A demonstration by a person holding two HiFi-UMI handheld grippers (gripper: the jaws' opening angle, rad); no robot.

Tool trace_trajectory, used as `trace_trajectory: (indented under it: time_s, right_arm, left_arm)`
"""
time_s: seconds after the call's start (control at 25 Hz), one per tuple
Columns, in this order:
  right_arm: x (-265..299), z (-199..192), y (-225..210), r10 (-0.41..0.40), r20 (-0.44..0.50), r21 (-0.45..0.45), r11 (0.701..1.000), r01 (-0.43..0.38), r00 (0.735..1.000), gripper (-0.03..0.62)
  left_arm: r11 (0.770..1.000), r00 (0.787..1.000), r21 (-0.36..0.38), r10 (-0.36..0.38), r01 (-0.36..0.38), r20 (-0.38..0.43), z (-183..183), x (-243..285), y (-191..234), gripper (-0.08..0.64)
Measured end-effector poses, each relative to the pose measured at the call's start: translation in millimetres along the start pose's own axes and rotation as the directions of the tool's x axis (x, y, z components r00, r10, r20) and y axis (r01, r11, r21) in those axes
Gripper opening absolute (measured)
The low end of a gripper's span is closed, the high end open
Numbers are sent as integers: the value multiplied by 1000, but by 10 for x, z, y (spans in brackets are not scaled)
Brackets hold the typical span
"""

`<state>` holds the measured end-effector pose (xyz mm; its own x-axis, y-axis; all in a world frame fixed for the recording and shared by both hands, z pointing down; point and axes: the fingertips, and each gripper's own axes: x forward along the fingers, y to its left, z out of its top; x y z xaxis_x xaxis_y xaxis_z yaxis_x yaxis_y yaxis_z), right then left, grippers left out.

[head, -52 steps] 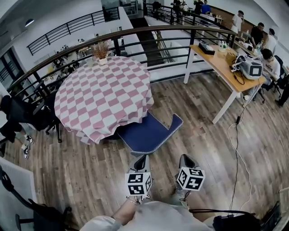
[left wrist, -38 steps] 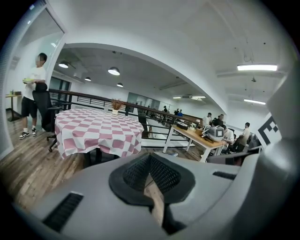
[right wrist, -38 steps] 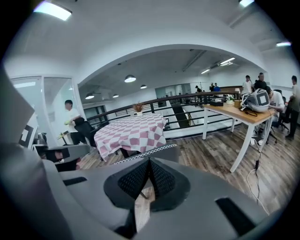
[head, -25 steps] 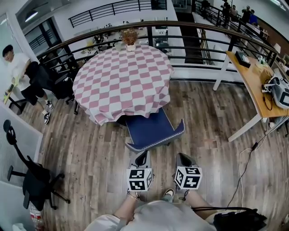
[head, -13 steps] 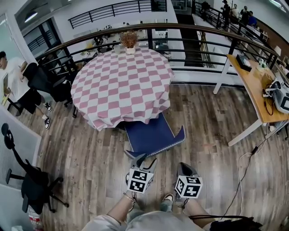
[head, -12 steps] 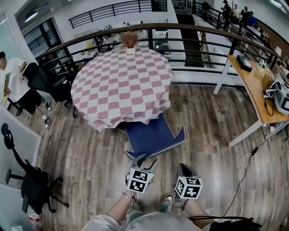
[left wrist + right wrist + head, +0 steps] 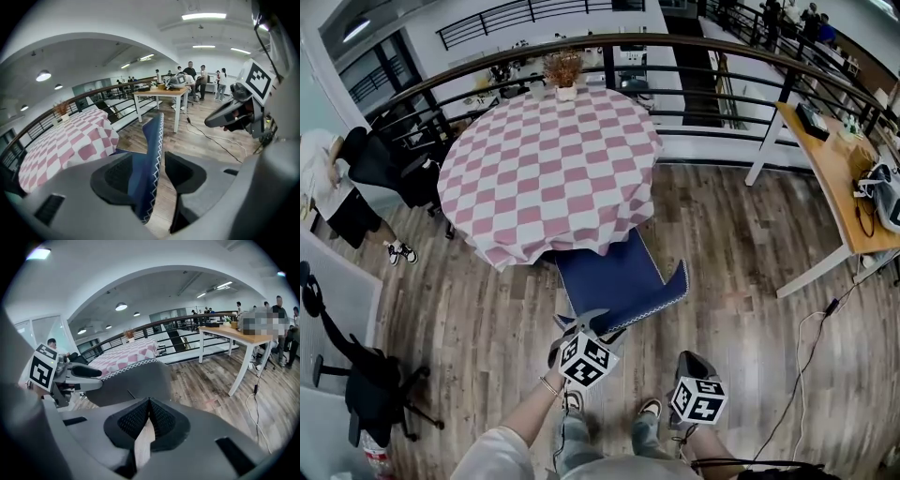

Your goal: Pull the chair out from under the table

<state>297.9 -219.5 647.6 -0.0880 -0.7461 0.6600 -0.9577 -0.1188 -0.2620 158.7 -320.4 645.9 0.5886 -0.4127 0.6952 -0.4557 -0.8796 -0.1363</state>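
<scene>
You are reaching with left hand-held gripper (image 7: 589, 325) at lower centre of head view. Jaws are standing wide, released, having just been opening. Stitched top edge of blue chair (image 7: 614, 277) backrest is sitting between them, at centre of left gripper view (image 7: 151, 140). Chair is sitting mid-frame in head view, seat front tucked under checked tabletop (image 7: 548, 159), backrest facing you. You are holding right hand-held gripper (image 7: 690, 363) at lower right, clenched on nothing, just short of backrest.

Head camera looking steeply down from near side; my gripper cameras riding low, facing far, close; all sharing chair (image 7: 617, 274), table (image 7: 546, 159).
</scene>
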Motion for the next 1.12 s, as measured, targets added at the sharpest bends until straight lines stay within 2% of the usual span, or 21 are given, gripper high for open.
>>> trace_trajectory:
  time_s: [0.08, 0.2, 0.28, 0.44, 0.52, 0.6, 0.68, 1.12]
  right_arm:
    - [29, -17, -36, -4, -7, 4, 1000, 4, 1000, 18]
    - [60, -41, -73, -7, -14, 8, 1000, 7, 1000, 18]
    - [75, -59, -89, -8, -18, 12, 1000, 8, 1000, 18]
    - [91, -67, -115, -11, -25, 22, 1000, 12, 1000, 18]
    - [91, -66, -143, -16, -23, 26, 1000, 17, 1000, 18]
    - [89, -59, -178, -23, -20, 29, 999, 23, 1000, 18]
    - [81, -42, -201, -28, -14, 34, 999, 29, 999, 18]
    - [3, 105, -208, -34, 16, 27, 999, 33, 999, 18]
  left_arm:
    - [998, 998, 35, -56, 58, -42, -46, 89, -34, 210]
    - [992, 992, 89, -86, 94, -96, -94, 220, -54, 210]
    - [988, 986, 101, -107, 120, -124, -120, 298, -83, 210]
    - [981, 973, 93, -153, 171, -170, -183, 422, -179, 209]
    - [983, 974, 90, -143, 161, -175, -198, 454, -175, 205]
    - [986, 976, 83, -128, 144, -177, -203, 467, -139, 152]
    - [986, 973, 75, -133, 149, -187, -212, 465, -130, 140]
    - [969, 947, 36, -229, 243, -227, -229, 448, -173, 95]
